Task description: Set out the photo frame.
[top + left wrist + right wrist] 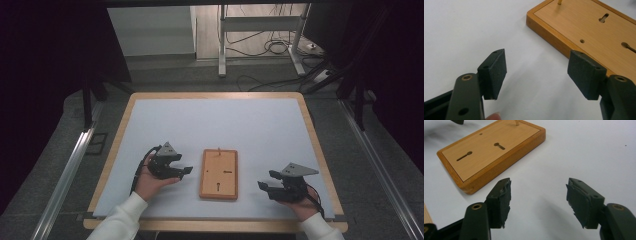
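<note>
Wooden board [219, 174] is laid flat near table's [150, 97] near edge, between both tools, untouched. Left gripper [186, 170] and right gripper [263, 183] are held spread, empty. Approach step is judged pending: board's side edges to be closed upon next.

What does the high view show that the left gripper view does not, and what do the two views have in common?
The high view takes in both hands: the left gripper and the right gripper flank the wooden board, and it also shows the table's wooden edge and the floor with cables beyond. The left gripper view alone gives close detail: the black pads standing apart with nothing between them, and a fingertip at the bottom. Both views share the wooden board with its keyhole slots, its thin upright peg, and the white table surface.
</note>
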Available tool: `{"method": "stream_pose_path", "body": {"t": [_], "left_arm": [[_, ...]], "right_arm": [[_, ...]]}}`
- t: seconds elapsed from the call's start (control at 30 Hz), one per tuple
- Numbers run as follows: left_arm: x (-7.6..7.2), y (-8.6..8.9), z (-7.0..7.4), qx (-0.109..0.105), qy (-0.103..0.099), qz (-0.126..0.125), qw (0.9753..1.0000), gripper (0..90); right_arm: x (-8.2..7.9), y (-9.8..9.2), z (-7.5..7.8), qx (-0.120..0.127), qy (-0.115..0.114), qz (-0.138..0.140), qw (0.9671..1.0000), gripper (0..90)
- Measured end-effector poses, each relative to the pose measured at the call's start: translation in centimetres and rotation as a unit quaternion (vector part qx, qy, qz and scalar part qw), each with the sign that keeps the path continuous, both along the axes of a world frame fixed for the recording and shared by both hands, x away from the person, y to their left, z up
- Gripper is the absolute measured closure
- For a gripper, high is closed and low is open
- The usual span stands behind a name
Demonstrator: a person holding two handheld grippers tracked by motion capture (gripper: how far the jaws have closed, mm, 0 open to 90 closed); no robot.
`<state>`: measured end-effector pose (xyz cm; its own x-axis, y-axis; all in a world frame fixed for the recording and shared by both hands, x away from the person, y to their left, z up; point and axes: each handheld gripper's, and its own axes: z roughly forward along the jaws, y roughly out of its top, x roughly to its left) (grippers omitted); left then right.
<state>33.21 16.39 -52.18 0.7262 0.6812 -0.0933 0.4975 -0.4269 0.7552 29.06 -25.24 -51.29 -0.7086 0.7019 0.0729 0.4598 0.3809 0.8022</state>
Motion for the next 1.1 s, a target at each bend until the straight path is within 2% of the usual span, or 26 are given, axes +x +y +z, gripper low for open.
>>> {"method": "stream_pose_path", "body": {"t": [0.2,0.3,0.37,0.57,0.9,1.1], "left_arm": [[0.5,-0.7,0.3,-0.010,-0.007,-0.011,0.9999,30.1],[0.9,-1.3,0.7,-0.019,-0.012,-0.024,0.9995,30.0],[1.4,-2.0,1.0,-0.023,-0.012,-0.034,0.9991,30.0],[2.6,-4.2,1.2,-0.021,-0.007,-0.061,0.9979,28.8],[4.8,-6.3,1.6,-0.030,-0.013,-0.075,0.9967,29.1],[5.7,-8.0,0.9,-0.005,-0.021,-0.088,0.9959,33.8]], "right_arm": [[-0.1,0.1,0.0,-0.001,-0.001,0.005,1.0000,33.5],[-0.2,0.0,-0.1,-0.003,0.000,0.006,1.0000,32.8],[-0.3,0.1,-0.1,-0.004,-0.001,0.008,1.0000,32.1],[-0.7,0.0,0.0,-0.007,-0.008,0.004,0.9999,29.2],[-0.8,0.2,-0.1,-0.016,-0.010,0.003,0.9998,25.8],[-0.6,0.2,-0.2,-0.018,-0.007,0.003,0.9998,25.7]]}}
